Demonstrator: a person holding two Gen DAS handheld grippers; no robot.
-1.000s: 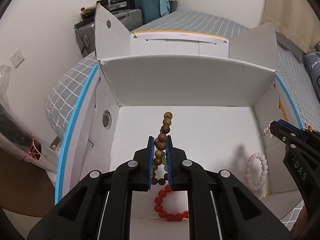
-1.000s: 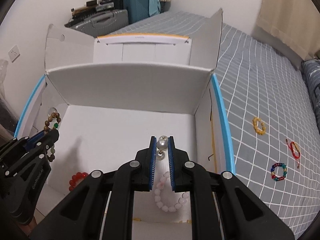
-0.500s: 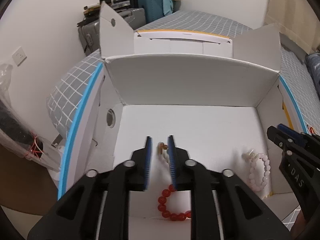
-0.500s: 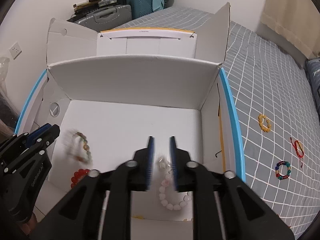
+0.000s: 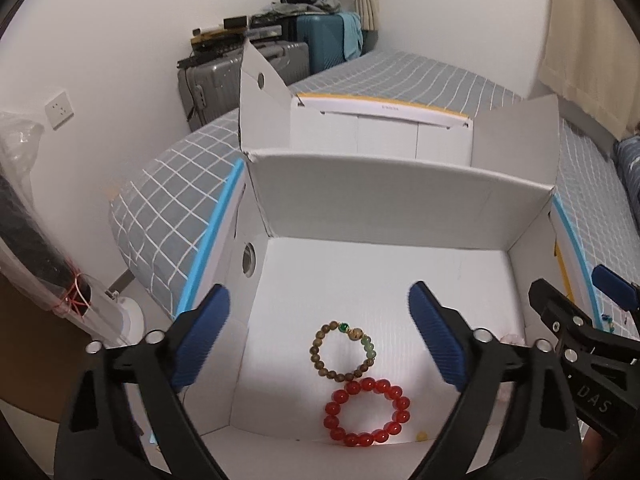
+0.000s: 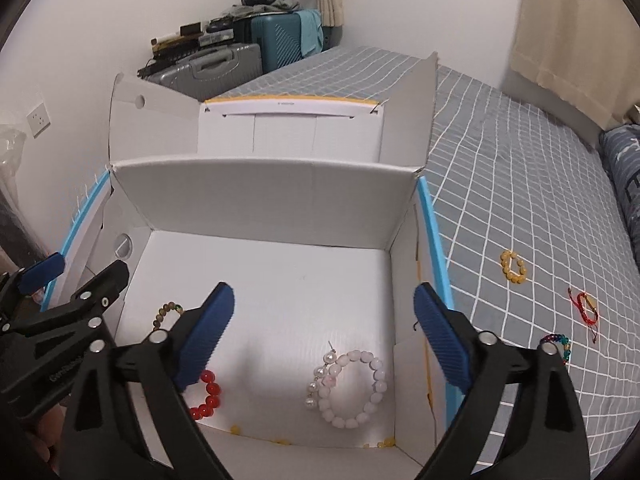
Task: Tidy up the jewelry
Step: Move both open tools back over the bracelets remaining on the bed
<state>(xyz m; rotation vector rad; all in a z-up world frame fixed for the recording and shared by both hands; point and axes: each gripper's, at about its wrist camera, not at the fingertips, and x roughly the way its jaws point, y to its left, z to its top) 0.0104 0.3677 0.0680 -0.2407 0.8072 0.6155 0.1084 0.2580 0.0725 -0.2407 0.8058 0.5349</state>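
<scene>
A white cardboard box stands open on the bed. On its floor lie a brown bead bracelet, a red bead bracelet, a pale pink bead bracelet and a pearl earring piece. My left gripper is open and empty above the brown and red bracelets. My right gripper is open and empty above the pink bracelet and pearls. Each gripper shows at the edge of the other's view.
On the grey checked bedspread right of the box lie a yellow bead bracelet, a red cord bracelet and a multicoloured bead bracelet. Suitcases stand by the far wall. Small yellow beads lie along the box's near edge.
Both grippers opened and pulled back. The brown bracelet dropped from the left gripper onto the box floor. The pearl piece dropped from the right gripper beside the pink bracelet.
</scene>
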